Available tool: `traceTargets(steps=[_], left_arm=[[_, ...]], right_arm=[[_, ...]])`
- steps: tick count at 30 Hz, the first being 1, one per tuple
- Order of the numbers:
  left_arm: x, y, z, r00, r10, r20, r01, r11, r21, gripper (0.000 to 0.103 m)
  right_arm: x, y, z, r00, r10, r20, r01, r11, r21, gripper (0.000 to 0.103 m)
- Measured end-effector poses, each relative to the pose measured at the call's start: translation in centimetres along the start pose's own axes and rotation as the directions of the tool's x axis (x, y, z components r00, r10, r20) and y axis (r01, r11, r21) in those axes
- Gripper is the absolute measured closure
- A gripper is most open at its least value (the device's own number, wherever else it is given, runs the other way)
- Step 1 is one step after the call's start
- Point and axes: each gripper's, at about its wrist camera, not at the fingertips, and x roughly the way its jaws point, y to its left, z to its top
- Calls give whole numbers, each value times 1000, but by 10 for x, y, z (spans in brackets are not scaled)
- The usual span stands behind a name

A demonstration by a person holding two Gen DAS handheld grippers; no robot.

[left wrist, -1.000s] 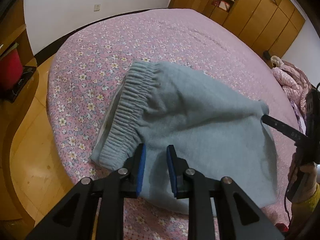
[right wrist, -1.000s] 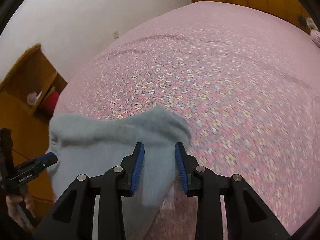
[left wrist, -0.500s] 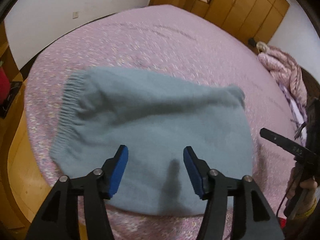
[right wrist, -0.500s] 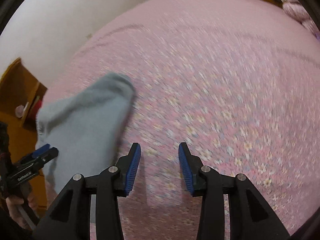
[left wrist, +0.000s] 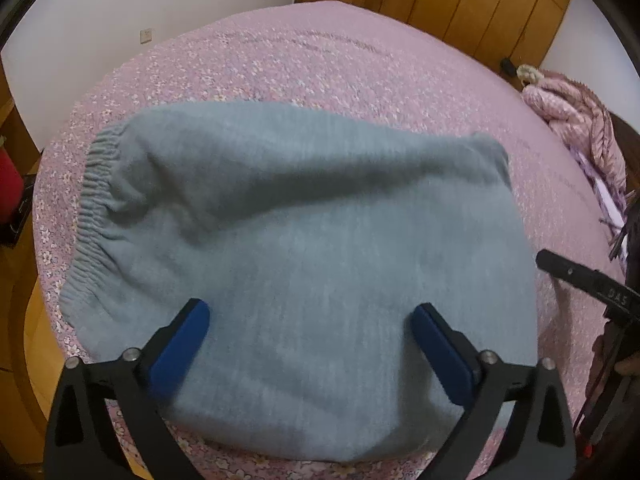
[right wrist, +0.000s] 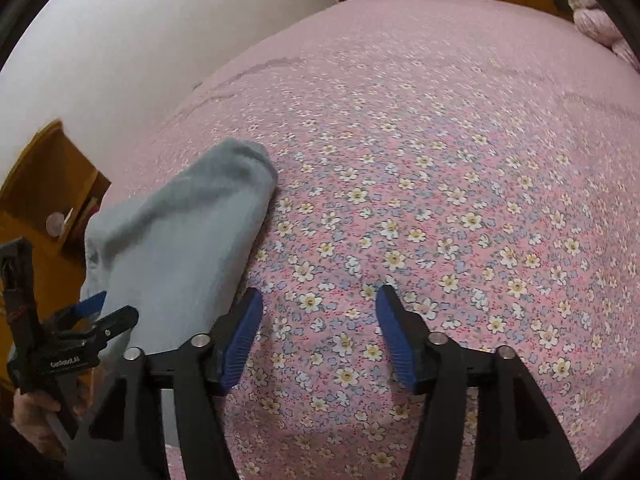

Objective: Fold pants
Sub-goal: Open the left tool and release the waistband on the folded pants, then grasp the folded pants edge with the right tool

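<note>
Pants (left wrist: pixel 304 240): grey-blue fleecy knit, gathered elastic waistband (left wrist: pixel 94 208) at left, lying doubled over near the bed's (left wrist: pixel 320 60) front edge. Step judged: a fold just laid down and let go. Left gripper (left wrist: pixel 310 336) over the cloth, jaws opening wide, pinching nothing; right gripper (right wrist: pixel 318 332) beside it over bare flowered sheet, jaws opening, empty. Next probably calls for smoothing or a second fold.

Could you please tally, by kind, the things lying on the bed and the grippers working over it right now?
Grey-blue pants: 1
Pink quilted garment at the far edge of the bed: 1
Grippers, jaws opening with nothing between them: 2, the left gripper and the right gripper
Total: 4
</note>
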Motion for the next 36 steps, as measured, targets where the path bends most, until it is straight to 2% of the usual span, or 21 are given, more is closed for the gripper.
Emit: traceTargets(steps=[1, 4, 8, 11, 14, 17, 19, 22, 24, 27, 29, 31, 36], left_arm=[[2, -2, -1, 1000, 19, 2, -19, 1000, 9, 0], [4, -4, -1, 999, 40, 4, -40, 999, 11, 0], [5, 0, -1, 1000, 12, 1, -12, 1000, -21, 0], [3, 1, -3, 1000, -1, 3, 1, 1000, 1, 0], [-6, 4, -6, 1000, -14, -15, 15, 1000, 20, 0], [-17, 14, -7, 1000, -16, -15, 16, 999, -32, 2], [-26, 23, -8, 1000, -20, 3, 20, 997, -71, 3], [-34, 31, -9, 1000, -11, 19, 13, 996, -94, 5], [-36, 35, -10, 1000, 2, 23, 0, 996, -92, 9], [-37, 37, -13, 1000, 18, 19, -17, 997, -76, 13], [-37, 36, -15, 999, 24, 21, -23, 998, -64, 13], [-38, 36, -15, 999, 29, 21, -27, 998, -56, 13], [-35, 30, -12, 999, 30, 23, -29, 999, -36, 14]], right_arm=[[0, 0, 0, 1000, 11, 2, -11, 1000, -2, 31], [-1, -5, 1, 999, 39, 1, -39, 999, 17, 29], [-9, -17, 6, 998, 67, -12, -66, 994, 81, 29], [-21, -23, 7, 996, 82, -23, -78, 984, 162, 29], [-28, -22, 5, 987, 159, -24, -153, 973, 172, 31], [-23, -9, 4, 977, 207, -54, -198, 970, 142, 33], [-16, -2, 2, 972, 219, -87, -208, 970, 126, 40], [-6, 6, -2, 962, 237, -134, -225, 969, 99, 45], [-5, 7, 0, 962, 245, -118, -236, 968, 86, 46], [0, 2, 4, 956, 274, -103, -263, 959, 109, 53], [6, 6, 5, 957, 271, -100, -259, 959, 117, 63], [6, 9, 6, 961, 260, -93, -251, 963, 99, 84], [-22, -1, 11, 936, 351, -8, -347, 929, 133, 90]])
